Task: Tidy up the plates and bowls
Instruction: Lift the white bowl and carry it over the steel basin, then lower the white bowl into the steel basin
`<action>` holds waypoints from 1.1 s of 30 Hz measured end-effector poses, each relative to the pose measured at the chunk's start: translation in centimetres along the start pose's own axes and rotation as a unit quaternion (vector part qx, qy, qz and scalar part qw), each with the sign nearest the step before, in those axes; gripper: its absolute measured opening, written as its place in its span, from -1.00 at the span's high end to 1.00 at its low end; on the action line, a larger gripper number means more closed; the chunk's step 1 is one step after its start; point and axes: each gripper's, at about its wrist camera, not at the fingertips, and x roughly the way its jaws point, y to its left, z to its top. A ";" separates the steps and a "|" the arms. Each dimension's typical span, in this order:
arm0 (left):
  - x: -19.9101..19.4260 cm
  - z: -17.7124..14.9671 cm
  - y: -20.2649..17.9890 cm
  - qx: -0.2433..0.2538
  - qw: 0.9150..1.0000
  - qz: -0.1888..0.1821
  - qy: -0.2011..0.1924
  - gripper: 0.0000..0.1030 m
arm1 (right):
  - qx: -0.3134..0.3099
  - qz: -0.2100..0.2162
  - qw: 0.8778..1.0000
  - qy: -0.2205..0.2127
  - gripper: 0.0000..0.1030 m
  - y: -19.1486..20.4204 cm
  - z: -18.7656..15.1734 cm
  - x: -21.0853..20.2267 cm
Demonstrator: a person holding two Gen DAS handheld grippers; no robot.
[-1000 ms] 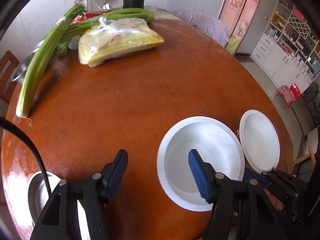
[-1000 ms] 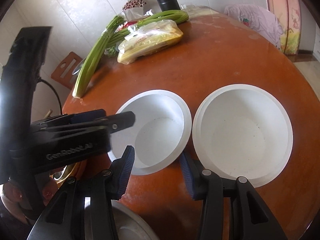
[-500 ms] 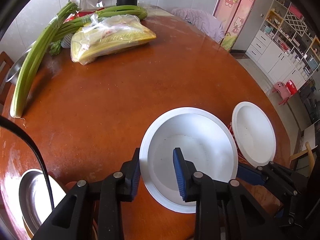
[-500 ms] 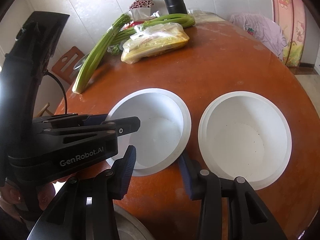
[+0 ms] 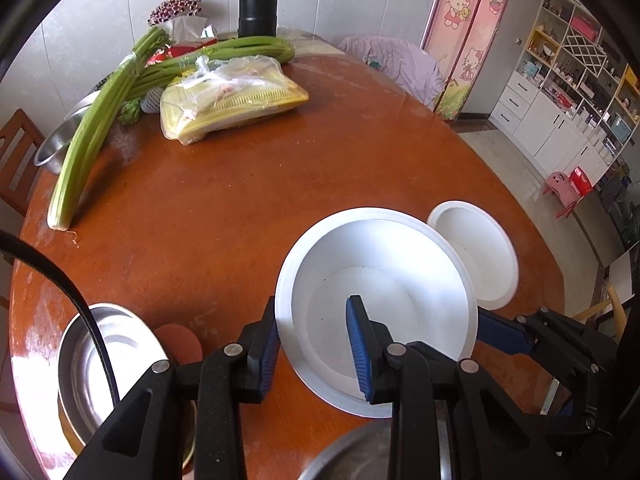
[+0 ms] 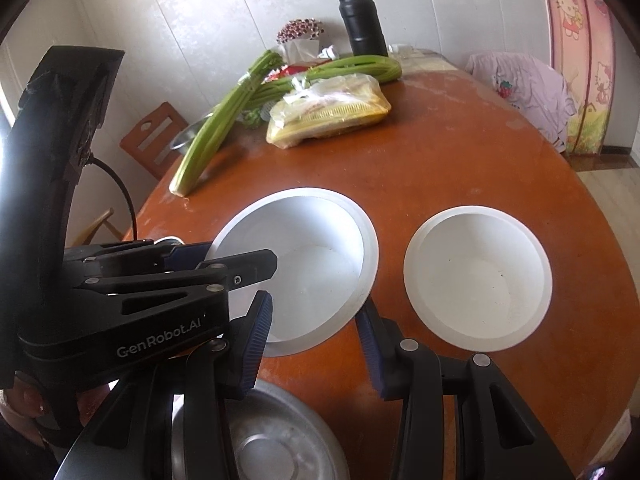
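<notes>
Two white bowls are on the round wooden table [image 5: 240, 200]. My left gripper [image 5: 314, 348] is shut on the near rim of the larger white bowl [image 5: 380, 280], one blue pad outside the wall and one inside; the bowl tilts up off the table. The right wrist view shows the same bowl [image 6: 304, 260] with the left gripper [image 6: 236, 256] clamped on its left rim. The smaller white bowl [image 5: 480, 256] [image 6: 476, 276] rests just right of it. My right gripper [image 6: 312, 344] stands open at the larger bowl's near edge, pads apart and pressing on nothing.
Steel bowls sit at the near edge [image 5: 104, 352] [image 6: 272, 440]. At the far side lie celery stalks [image 5: 96, 136], a yellow plastic bag [image 5: 232, 96], a black flask [image 5: 258, 4] and another steel bowl [image 5: 60, 140]. A chair with a purple cloth [image 5: 392, 60] stands behind.
The left gripper went from wide open to shut on the larger bowl's rim and has lifted it a little. Both hands have risen slightly.
</notes>
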 end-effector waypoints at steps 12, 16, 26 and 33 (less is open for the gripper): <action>-4.8 -2.8 -1.0 -0.007 0.999 0.006 -0.038 0.39 | -0.035 0.012 0.999 -0.028 0.12 1.7 -1.9 -4.1; -5.9 -4.2 -1.3 -0.012 0.999 0.006 -0.043 0.39 | -0.049 0.014 0.998 -0.030 0.12 2.4 -2.9 -5.2; -7.9 -7.8 -1.9 -0.021 0.998 0.011 -0.056 0.39 | -0.075 0.027 0.996 -0.028 0.12 3.7 -5.8 -7.4; -8.0 -10.1 -2.3 -0.026 0.998 0.009 -0.054 0.39 | -0.087 0.030 0.996 -0.015 0.12 3.9 -7.5 -7.5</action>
